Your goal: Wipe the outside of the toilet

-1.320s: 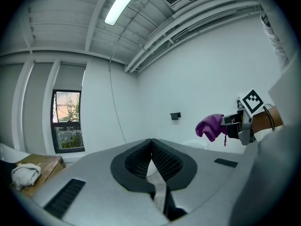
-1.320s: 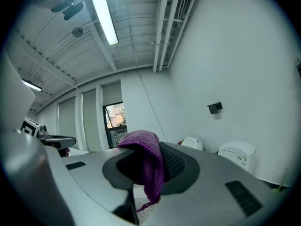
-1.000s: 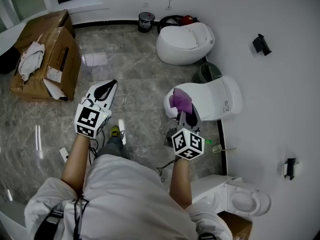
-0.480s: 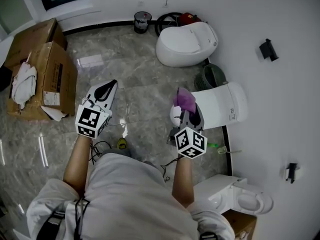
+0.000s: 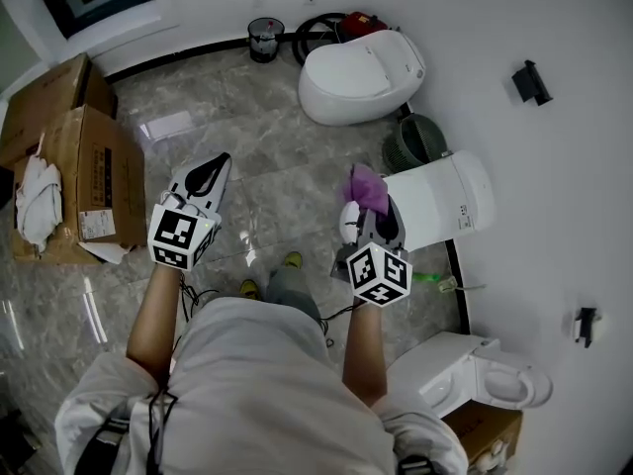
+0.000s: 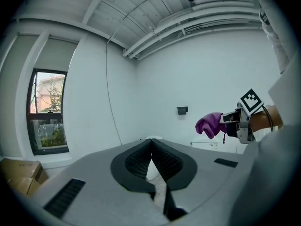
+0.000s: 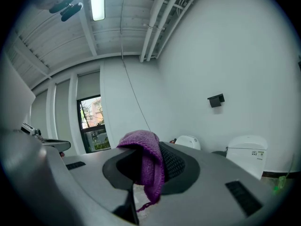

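My right gripper [image 5: 371, 201] is shut on a purple cloth [image 5: 364, 188], held in the air just left of a white toilet [image 5: 435, 204] with its lid down against the right wall. In the right gripper view the purple cloth [image 7: 146, 161] hangs between the closed jaws, and that toilet [image 7: 247, 154] shows at the right. My left gripper [image 5: 205, 178] is shut and holds nothing, out over the marble floor. In the left gripper view its jaws [image 6: 151, 160] meet, and the purple cloth [image 6: 210, 124] shows at the right.
A second white toilet [image 5: 361, 75] stands farther back, a third [image 5: 475, 379] near my right side. A dark green bin [image 5: 412, 142] sits between two of them. Cardboard boxes [image 5: 74, 171] with a white rag lie at the left. A small black bin [image 5: 262, 40] stands by the far wall.
The view has shifted, so the room has slid within the frame. My right gripper with the cloth has lifted off the front of the toilet and now sits just left of it.
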`<state>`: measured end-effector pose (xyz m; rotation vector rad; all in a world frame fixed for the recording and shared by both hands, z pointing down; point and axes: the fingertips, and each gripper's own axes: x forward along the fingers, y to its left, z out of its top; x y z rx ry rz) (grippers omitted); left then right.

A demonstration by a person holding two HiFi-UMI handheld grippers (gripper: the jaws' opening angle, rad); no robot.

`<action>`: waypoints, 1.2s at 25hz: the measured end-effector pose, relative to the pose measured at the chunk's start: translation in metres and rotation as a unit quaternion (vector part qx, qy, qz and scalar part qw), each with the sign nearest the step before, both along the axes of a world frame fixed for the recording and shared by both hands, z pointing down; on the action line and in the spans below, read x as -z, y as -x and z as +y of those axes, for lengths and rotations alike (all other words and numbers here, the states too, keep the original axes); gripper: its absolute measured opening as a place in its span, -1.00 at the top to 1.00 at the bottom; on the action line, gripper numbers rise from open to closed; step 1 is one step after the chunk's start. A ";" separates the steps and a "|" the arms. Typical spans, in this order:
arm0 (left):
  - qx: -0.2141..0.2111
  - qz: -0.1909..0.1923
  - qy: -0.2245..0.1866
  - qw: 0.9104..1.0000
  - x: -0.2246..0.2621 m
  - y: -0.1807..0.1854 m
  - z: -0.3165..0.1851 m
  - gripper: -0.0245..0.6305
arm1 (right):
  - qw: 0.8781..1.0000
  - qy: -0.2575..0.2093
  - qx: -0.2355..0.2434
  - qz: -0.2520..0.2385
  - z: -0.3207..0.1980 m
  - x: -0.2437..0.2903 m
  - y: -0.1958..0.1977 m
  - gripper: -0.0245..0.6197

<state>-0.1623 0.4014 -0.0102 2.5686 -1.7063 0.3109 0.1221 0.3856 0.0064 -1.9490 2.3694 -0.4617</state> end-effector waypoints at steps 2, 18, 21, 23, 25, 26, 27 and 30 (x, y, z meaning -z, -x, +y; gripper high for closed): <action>-0.006 -0.002 -0.002 1.000 0.000 -0.003 -0.016 0.87 | 1.000 -0.003 -0.006 0.004 -0.014 -0.002 -0.004 0.64; -0.023 -0.037 0.033 0.998 -0.022 -0.051 -0.257 0.87 | 0.999 0.010 -0.024 -0.019 -0.252 -0.028 -0.053 0.64; -0.027 -0.042 0.039 0.998 -0.028 -0.062 -0.308 0.87 | 0.999 0.022 -0.027 -0.024 -0.302 -0.039 -0.062 0.64; -0.030 -0.043 0.045 0.998 -0.033 -0.069 -0.337 0.87 | 0.999 0.029 -0.025 -0.027 -0.331 -0.046 -0.066 0.64; -0.030 -0.036 0.055 0.997 -0.041 -0.074 -0.359 0.87 | 0.999 0.034 -0.022 -0.029 -0.356 -0.052 -0.070 0.64; -0.028 -0.029 0.062 0.997 -0.046 -0.074 -0.368 0.87 | 0.999 0.036 -0.021 -0.029 -0.367 -0.055 -0.071 0.64; -0.026 -0.024 0.071 0.997 -0.052 -0.073 -0.375 0.87 | 0.999 0.038 -0.021 -0.031 -0.376 -0.057 -0.072 0.64; -0.022 -0.018 0.094 0.995 -0.071 -0.068 -0.395 0.87 | 0.998 0.043 -0.025 -0.045 -0.399 -0.065 -0.076 0.64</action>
